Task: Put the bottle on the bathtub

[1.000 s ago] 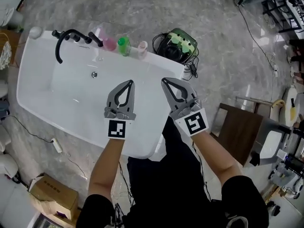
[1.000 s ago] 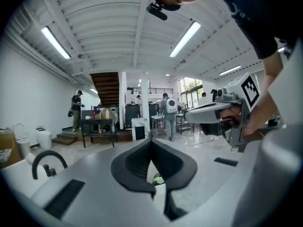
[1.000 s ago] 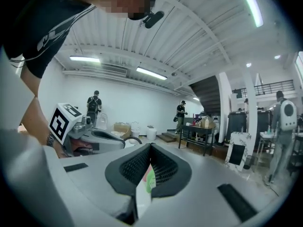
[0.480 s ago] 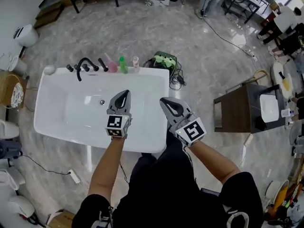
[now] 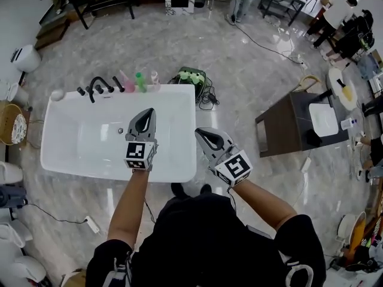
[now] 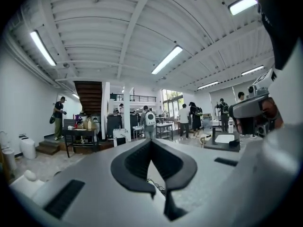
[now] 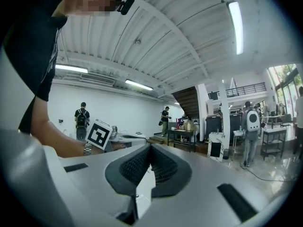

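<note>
The white bathtub [image 5: 72, 142] lies below me on the grey marble floor. On its far rim, beside the black faucet [image 5: 96, 87], stand three bottles: a pink one [image 5: 127, 82], a green one [image 5: 140, 81] and a pale one [image 5: 155, 78]. My left gripper [image 5: 148, 112] hangs high over the tub's middle, shut and empty. My right gripper [image 5: 199, 133] hovers by the tub's near right corner, also shut and empty. In the left gripper view the left gripper [image 6: 150, 143] points level across the hall. The right gripper [image 7: 150, 148] does the same in its own view.
A green machine [image 5: 191, 76] with black cables sits behind the tub's far right corner. A dark wooden table [image 5: 287, 124] carrying a white basin [image 5: 326, 119] stands to the right. A white ball [image 5: 57, 95] rests on the tub's far left corner. People stand far off in the hall.
The head view has pulled up and back, so the tub looks smaller. Both grippers stayed shut and rose away from the tub.
</note>
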{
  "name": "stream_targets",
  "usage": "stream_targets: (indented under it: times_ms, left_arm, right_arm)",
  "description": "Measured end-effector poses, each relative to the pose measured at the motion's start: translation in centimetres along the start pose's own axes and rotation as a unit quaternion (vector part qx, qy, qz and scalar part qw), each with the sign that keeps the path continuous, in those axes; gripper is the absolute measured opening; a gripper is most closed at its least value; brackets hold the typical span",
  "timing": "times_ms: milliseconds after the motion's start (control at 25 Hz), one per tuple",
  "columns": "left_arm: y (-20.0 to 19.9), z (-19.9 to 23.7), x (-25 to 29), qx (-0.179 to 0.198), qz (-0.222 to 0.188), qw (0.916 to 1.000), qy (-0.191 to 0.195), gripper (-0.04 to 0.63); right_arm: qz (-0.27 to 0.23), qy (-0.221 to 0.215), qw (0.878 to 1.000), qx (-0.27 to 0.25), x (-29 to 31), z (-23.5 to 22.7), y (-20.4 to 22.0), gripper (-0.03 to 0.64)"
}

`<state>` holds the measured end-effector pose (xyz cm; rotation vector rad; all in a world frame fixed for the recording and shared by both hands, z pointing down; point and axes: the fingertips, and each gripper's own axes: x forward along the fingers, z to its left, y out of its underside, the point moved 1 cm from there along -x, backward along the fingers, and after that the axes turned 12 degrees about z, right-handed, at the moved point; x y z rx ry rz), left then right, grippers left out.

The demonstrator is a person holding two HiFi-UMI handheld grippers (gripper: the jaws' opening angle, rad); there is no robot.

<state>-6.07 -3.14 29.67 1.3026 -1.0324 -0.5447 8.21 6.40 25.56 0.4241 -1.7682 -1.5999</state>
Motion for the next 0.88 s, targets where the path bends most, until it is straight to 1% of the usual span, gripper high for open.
stream_targets:
  times_ms: [120,240,360,560,680,880]
  left_arm:
    - [-1.2,-1.5,-0.9,0.008,-0.010,0.9999,-0.003,0.006]
    - [-2.7,-2.5,-1.0,0.003,-0.028,0.9994,-0.022,0.006]
    - [-3.6,-4.4,-0.9,0.005,-0.037,0.9988,-0.030,0.006]
    - [-3.7,-5.5,-1.2,-0.003,-0.036,0.9987,-0.036,0.006]
    - [-4.0,-5.9,-1.4,0.002,-0.036,0.9986,-0.038,0.006]
    - [-3.8,-6.6,-1.7,0.008,-0.034,0.9987,-0.037,0.006]
  right_arm:
    - [-0.007,-0.011,1.000,-0.007,-2.0,0.2,-0.1,0.012]
    - [-0.020,-0.017,0.999,-0.023,-3.5,-0.3,-0.6,0.012]
    - [-0.031,-0.021,0.999,-0.028,-5.0,-0.7,-0.7,0.012]
    - [-0.034,-0.036,0.998,-0.027,-6.2,0.1,-0.1,0.012]
    - [-0.034,-0.043,0.998,-0.030,-6.6,0.2,0.0,0.012]
    - [-0.034,-0.037,0.998,-0.030,-7.0,0.2,-0.3,0.012]
